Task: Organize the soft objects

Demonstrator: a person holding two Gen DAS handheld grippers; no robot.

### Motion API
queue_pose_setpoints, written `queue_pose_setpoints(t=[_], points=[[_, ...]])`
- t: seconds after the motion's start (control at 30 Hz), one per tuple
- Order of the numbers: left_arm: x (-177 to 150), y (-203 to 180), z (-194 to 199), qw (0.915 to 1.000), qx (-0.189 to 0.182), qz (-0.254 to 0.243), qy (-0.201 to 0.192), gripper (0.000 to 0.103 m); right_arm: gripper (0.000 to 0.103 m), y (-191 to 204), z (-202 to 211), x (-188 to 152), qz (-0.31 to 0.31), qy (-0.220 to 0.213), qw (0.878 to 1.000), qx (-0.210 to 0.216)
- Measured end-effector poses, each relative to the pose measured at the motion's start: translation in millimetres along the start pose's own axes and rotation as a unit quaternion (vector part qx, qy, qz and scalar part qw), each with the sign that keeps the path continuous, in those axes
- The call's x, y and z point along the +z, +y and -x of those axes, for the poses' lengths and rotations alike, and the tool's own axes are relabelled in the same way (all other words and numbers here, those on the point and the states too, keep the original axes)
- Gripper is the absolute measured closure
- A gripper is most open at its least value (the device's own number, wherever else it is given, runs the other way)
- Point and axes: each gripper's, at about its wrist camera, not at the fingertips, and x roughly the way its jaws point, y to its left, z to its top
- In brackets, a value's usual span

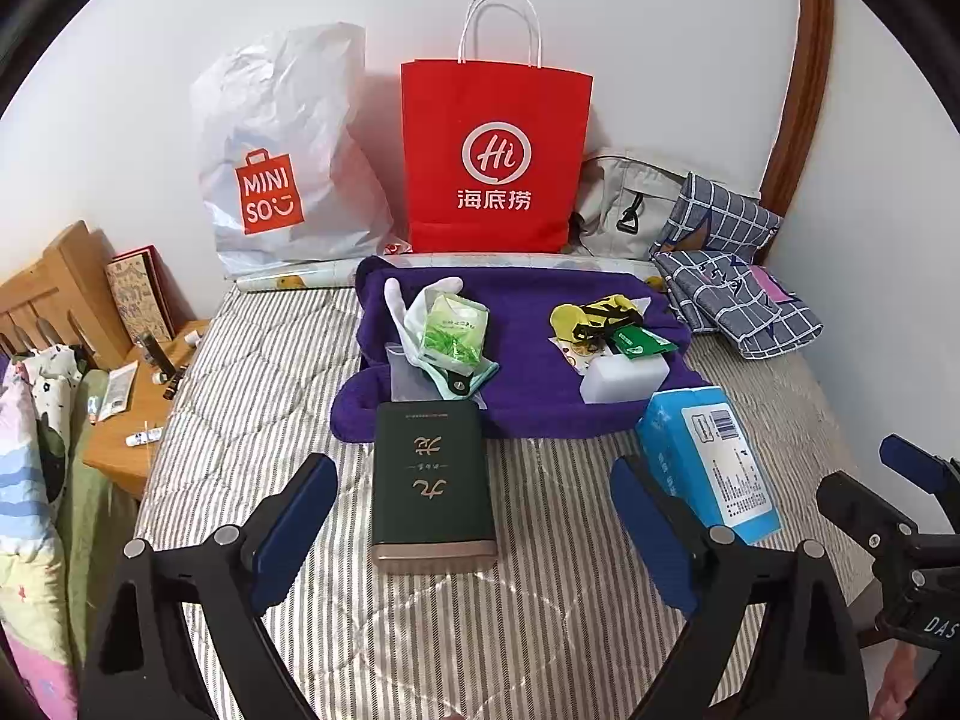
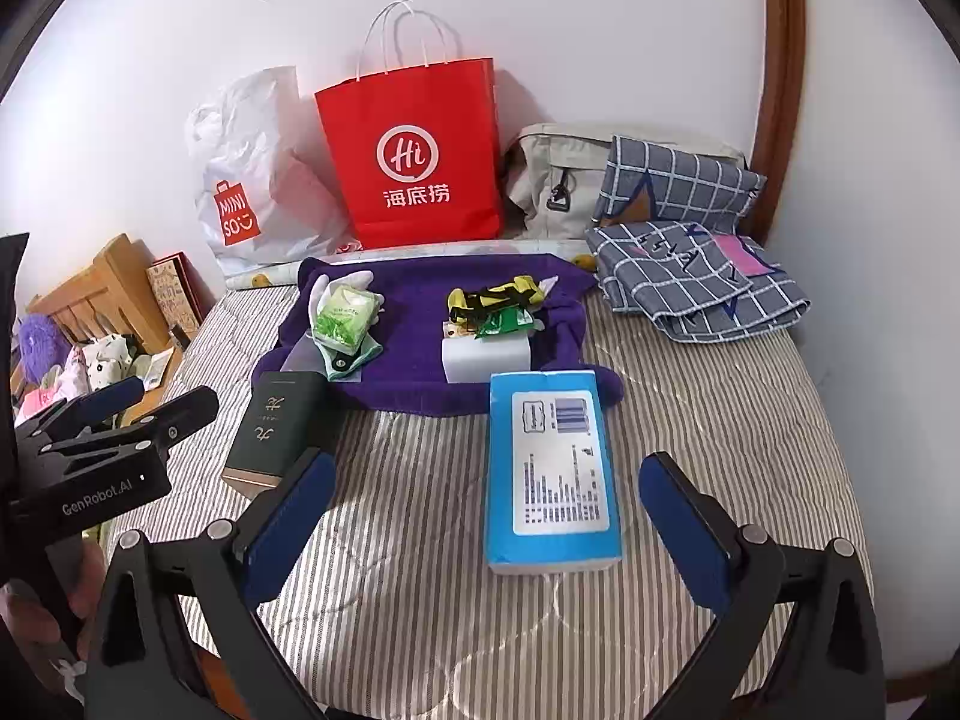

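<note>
A purple towel point(image 1: 528, 354) point(image 2: 420, 324) lies spread on the striped bed. On it lie a white glove point(image 1: 414, 306), a green tissue pack point(image 1: 453, 330) point(image 2: 345, 315), a yellow-black bundle point(image 1: 594, 315) point(image 2: 492, 297) and a white sponge block point(image 1: 624, 378) point(image 2: 486, 357). A dark green box point(image 1: 429, 480) point(image 2: 279, 426) lies in front of my open left gripper point(image 1: 474, 528). A blue tissue pack point(image 2: 549, 468) point(image 1: 708, 456) lies in front of my open right gripper point(image 2: 486, 516). Both grippers are empty.
A red paper bag point(image 1: 495, 156) point(image 2: 414, 150), a white Miniso bag point(image 1: 282, 168) point(image 2: 252, 180), a grey bag point(image 2: 558, 180) and folded checked cloth point(image 1: 732, 288) point(image 2: 696, 264) stand at the wall. A wooden bedside stand point(image 1: 132, 414) with small items is at left.
</note>
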Motion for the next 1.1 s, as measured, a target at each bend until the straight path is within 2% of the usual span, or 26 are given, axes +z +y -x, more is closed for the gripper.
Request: queue_pose_setpoints(t=[1.1], points=[[-6.9,-0.9,16.2,1.0000,-0.001,0.000,-0.009,0.009,0.003,9.4,18.6,-10.4,0.003,-0.008,1.000,0.007]])
